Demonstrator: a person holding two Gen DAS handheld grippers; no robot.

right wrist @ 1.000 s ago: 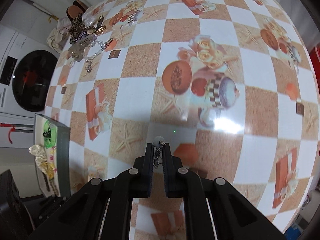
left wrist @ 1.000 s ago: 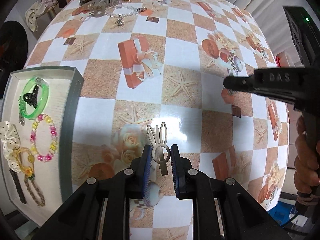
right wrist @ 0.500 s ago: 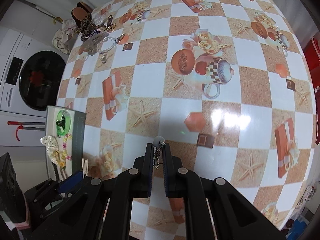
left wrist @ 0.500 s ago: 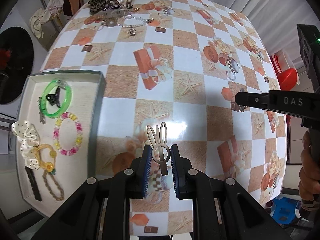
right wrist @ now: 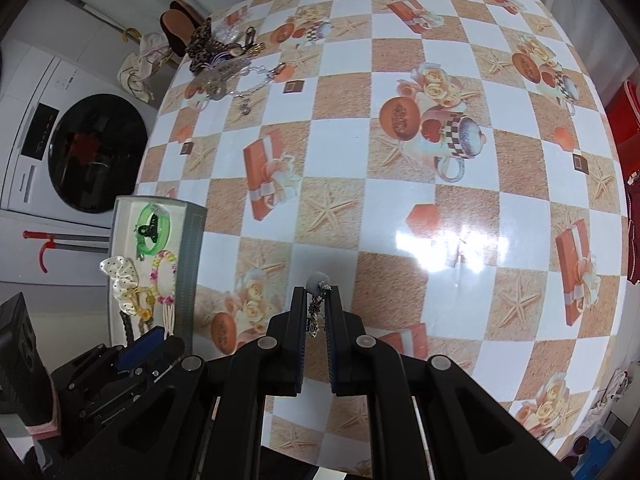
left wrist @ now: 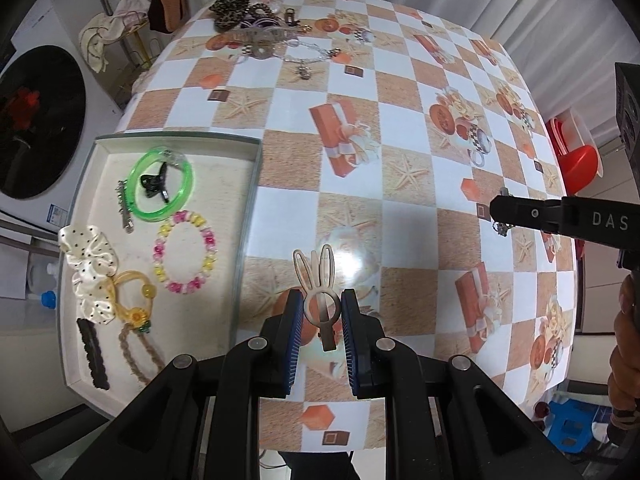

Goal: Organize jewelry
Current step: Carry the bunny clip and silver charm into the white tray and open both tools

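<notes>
Both grippers have risen since a sec ago, so more of the table (left wrist: 400, 184) w/ its checkered starfish-and-gift cloth shows in each view, and the grey tray (left wrist: 248, 216) at its left edge has come fully into the left wrist view. Tray holds a green bangle (left wrist: 162, 184) w/ a black claw clip (left wrist: 154, 184) inside it, a pink-yellow bead bracelet (left wrist: 186, 254), a white dotted scrunchie (left wrist: 90, 264), a yellow hair tie (left wrist: 134, 296), a braided band and a dark barrette. Pile of loose jewelry (left wrist: 256, 28) sits at the far left corner of the table, well apart from the tray. Left gripper (left wrist: 322, 312) is clamped on a beige rabbit-ear hair clip (left wrist: 318, 284), held above the cloth just right of the tray. Right gripper (right wrist: 316, 312) is nearly closed, pinching a small chain earring (right wrist: 316, 304) w/ a grey bead at top, over the table's near middle.
</notes>
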